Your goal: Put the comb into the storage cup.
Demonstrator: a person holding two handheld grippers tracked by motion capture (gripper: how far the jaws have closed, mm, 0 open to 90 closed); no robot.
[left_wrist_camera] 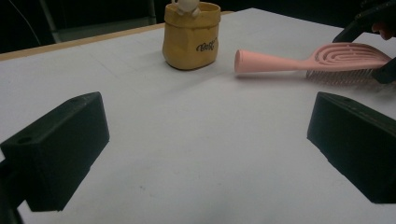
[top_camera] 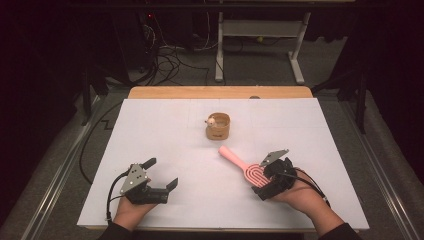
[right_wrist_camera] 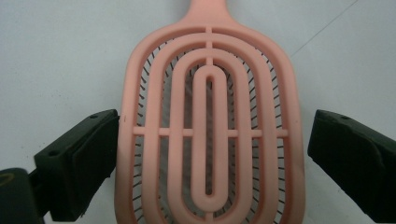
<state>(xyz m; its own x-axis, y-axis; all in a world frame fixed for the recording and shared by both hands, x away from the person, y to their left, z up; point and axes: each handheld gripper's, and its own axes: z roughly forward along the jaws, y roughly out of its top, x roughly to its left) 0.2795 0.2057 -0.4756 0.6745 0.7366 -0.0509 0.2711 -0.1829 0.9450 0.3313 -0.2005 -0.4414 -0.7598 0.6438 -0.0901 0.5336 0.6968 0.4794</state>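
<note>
Right tool straddles pink hairbrush (bristles down).

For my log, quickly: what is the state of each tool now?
Left tool: open, holding nothing.
Right tool: open around the head of the pink hairbrush, left jaw touching its edge, right jaw apart.

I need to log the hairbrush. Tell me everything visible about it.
The pink hairbrush looks like plastic, with a vented head of nested oval ribs and dark bristles facing down. It lies flat on the white table, its handle pointing toward the yellow cup. The right claw straddles its head; one jaw touches an edge, the other stands apart.
</note>
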